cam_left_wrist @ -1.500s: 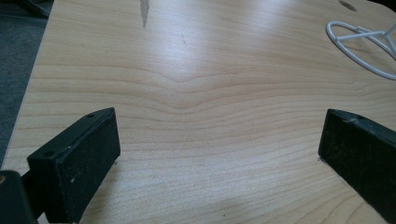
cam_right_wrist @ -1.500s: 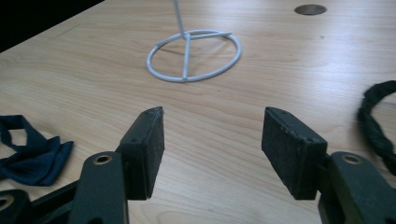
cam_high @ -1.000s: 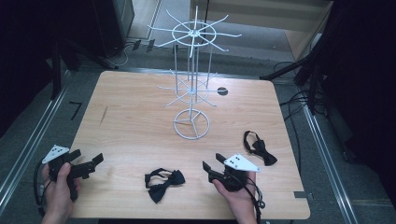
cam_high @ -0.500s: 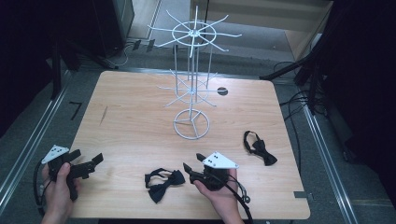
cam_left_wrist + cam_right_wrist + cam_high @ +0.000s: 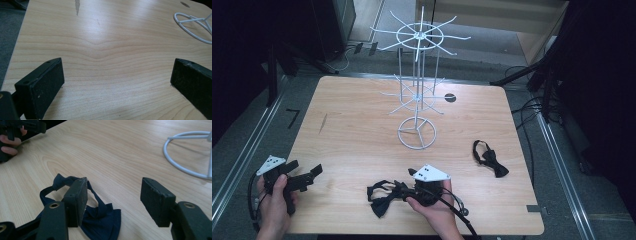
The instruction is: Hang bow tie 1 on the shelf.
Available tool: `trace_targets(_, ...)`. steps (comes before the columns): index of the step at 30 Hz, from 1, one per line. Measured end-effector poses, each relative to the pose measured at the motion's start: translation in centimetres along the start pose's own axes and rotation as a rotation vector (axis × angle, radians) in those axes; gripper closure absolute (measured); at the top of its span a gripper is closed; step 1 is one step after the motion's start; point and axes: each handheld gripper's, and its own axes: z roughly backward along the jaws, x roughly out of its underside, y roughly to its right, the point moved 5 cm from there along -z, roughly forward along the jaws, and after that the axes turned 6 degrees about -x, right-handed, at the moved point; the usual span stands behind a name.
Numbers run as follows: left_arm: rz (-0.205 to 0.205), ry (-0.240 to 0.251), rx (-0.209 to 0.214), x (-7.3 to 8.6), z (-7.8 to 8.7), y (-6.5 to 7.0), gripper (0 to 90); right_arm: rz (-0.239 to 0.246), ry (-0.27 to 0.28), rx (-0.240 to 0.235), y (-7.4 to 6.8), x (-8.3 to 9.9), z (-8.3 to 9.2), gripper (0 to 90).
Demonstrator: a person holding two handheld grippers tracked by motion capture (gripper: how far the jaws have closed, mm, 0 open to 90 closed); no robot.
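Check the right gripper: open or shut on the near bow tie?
Open. In the right gripper view the right gripper has a wide gap between its fingers, bare table showing through; the bow tie lies under the other finger, not pinched.

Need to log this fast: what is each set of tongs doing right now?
Left tongs: open, nothing between them, over bare table.
Right tongs: open, over the near bow tie, not gripping it.

The right hand-held gripper point(image 5: 112, 202) hides part of the bow tie point(image 5: 100, 217), whose lower end looks cropped.

Right gripper point(image 5: 404, 190) slid left — now at the bow tie point(image 5: 379, 200)
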Motion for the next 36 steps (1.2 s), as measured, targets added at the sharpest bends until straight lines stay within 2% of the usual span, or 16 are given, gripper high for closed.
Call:
trace_targets(3, 0.0, 0.0, 0.0, 0.0, 0.0, 0.0, 0.0, -0.006, -0.012, -0.017, -0.4, 0.1, -0.5, 39.8)
trace_targets(16, 0.002, 0.0, 0.002, 0.0, 0.0, 0.0, 0.0, 0.031, -0.058, -0.062, -2.0, 0.2, -2.5, 41.1)
trace_targets(20, 0.002, -0.001, 0.002, 0.0, 0.0, 0.0, 0.0, 0.032, -0.072, -0.066, -2.2, 0.4, -2.8, 43.4)
trace_targets(23, 0.002, -0.001, 0.002, 0.0, 0.0, 0.0, 0.0, 0.042, -0.092, -0.041, -2.1, 0.6, -3.0, 47.5)
trace_targets(27, 0.002, -0.001, 0.002, 0.0, 0.0, 0.0, 0.0, 0.044, -0.109, -0.047, -2.2, 0.9, -3.3, 48.6)
trace_targets(28, 0.001, -0.001, 0.002, 0.0, 0.0, 0.0, 0.0, 0.053, -0.13, -0.046, -2.3, 1.2, -3.5, 50.9)
trace_targets(30, 0.002, -0.001, 0.002, 0.0, 0.0, 0.0, 0.0, 0.058, -0.135, -0.04, -2.3, 1.3, -3.6, 52.1)
trace_targets(31, 0.002, -0.001, 0.002, 0.0, 0.0, 0.0, 0.0, 0.059, -0.148, -0.029, -2.3, 1.5, -3.7, 59.0)
trace_targets(32, 0.002, -0.001, 0.002, 0.0, 0.0, 0.0, 0.0, 0.061, -0.153, -0.026, -2.2, 1.5, -3.7, 63.0)
trace_targets(33, 0.002, -0.001, 0.002, 0.0, 0.0, 0.0, 0.0, 0.061, -0.153, -0.026, -2.2, 1.5, -3.7, 63.0)
trace_targets(36, 0.002, -0.002, 0.002, 0.0, 0.0, 0.0, 0.0, 0.055, -0.167, -0.036, -2.1, 1.6, -3.7, 78.0)
